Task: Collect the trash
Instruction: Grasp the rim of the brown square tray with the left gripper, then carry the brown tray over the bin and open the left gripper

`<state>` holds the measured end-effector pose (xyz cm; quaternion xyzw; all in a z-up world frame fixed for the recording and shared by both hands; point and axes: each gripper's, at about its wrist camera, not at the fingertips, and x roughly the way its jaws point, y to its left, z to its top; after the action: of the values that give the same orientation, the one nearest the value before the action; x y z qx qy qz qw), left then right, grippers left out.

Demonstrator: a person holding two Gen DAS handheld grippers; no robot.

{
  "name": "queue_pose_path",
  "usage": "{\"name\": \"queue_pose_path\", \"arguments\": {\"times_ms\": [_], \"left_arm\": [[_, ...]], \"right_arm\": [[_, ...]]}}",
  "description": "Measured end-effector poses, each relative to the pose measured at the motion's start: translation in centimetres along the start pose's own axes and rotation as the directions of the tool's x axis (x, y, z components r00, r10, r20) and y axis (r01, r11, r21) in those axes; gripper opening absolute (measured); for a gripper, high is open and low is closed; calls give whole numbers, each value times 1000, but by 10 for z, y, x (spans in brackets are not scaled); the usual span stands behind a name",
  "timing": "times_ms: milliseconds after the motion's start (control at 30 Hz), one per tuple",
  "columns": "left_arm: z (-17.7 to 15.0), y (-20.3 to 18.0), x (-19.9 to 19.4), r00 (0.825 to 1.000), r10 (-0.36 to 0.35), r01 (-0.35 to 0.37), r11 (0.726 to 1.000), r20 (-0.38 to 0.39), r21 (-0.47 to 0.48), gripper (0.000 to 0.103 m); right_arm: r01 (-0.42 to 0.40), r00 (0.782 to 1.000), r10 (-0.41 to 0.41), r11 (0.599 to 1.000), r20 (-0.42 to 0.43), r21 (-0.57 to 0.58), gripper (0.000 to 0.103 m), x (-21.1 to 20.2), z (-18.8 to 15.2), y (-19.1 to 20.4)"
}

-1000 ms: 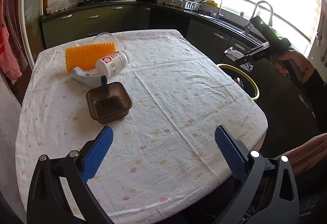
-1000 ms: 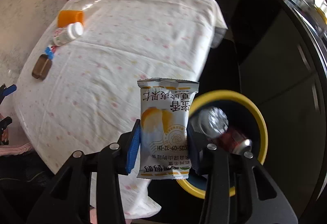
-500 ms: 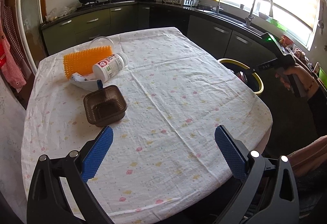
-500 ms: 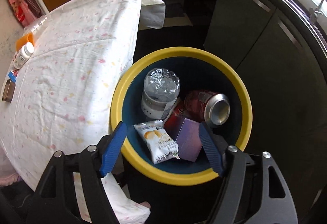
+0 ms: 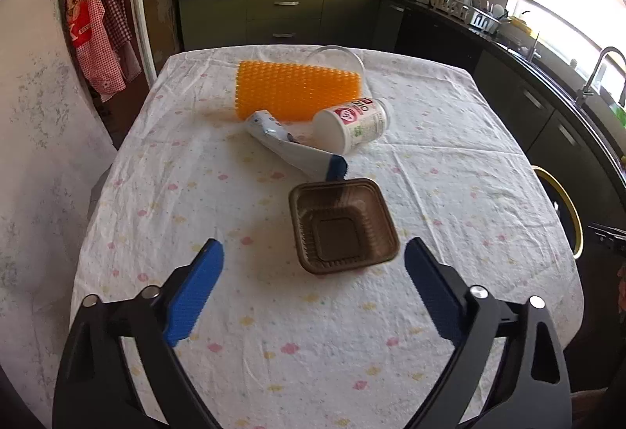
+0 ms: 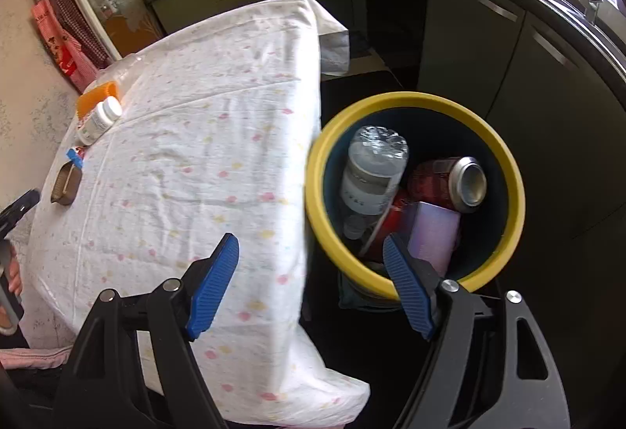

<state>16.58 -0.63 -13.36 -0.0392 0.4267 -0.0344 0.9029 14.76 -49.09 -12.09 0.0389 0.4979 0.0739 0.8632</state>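
On the bench point(image 5: 164, 194), under its spotted white cloth, the trash not yet collected lies in one cluster toward the far left end, well apart from the bin, so each piece calls for a carry across. Farthest back is a clear plastic cup point(image 5: 335, 58) on its side, touching the orange spiky mat point(image 5: 297, 92) in front of it. A squeezed white tube point(image 5: 289, 147) with a blue end lies against the mat's near edge, and a white bottle point(image 5: 352, 125) rests on its side just beside it. The bottle's label has a red round mark and green print, too small to read. Nearest the left gripper point(image 5: 311, 292) sits the brown plastic tray point(image 5: 344, 225), upright and empty, just ahead of the blue fingers point(image 5: 193, 290), which are spread wide with nothing between them. That line-up suggests the tray is the next pick. Further right, the right gripper point(image 6: 311, 286) hangs over the gap between the bench edge and the yellow-rimmed bin point(image 6: 508, 170), fingers spread and empty, as fits a hand done dropping. Inside the bin lie a clear water bottle point(image 6: 371, 170) with a pale label, a red drinks can point(image 6: 450, 180) and a lilac carton point(image 6: 432, 233); no writing on them can be read.
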Motion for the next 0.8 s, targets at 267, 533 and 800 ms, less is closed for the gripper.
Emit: {"name": "queue_pose_path", "arguments": {"times_ms": [267, 533, 800], "left_arm": [[16, 14, 39, 996, 2, -6, 999, -94, -46, 59], [11, 11, 60, 989, -15, 7, 999, -144, -51, 34], [14, 15, 62, 990, -4, -3, 999, -138, -54, 8]], "right_arm": [[-82, 997, 82, 996, 11, -17, 74, 2, -4, 27], [-107, 994, 107, 994, -3, -25, 75, 9, -7, 39], [-118, 993, 118, 993, -12, -5, 76, 13, -13, 37]]}}
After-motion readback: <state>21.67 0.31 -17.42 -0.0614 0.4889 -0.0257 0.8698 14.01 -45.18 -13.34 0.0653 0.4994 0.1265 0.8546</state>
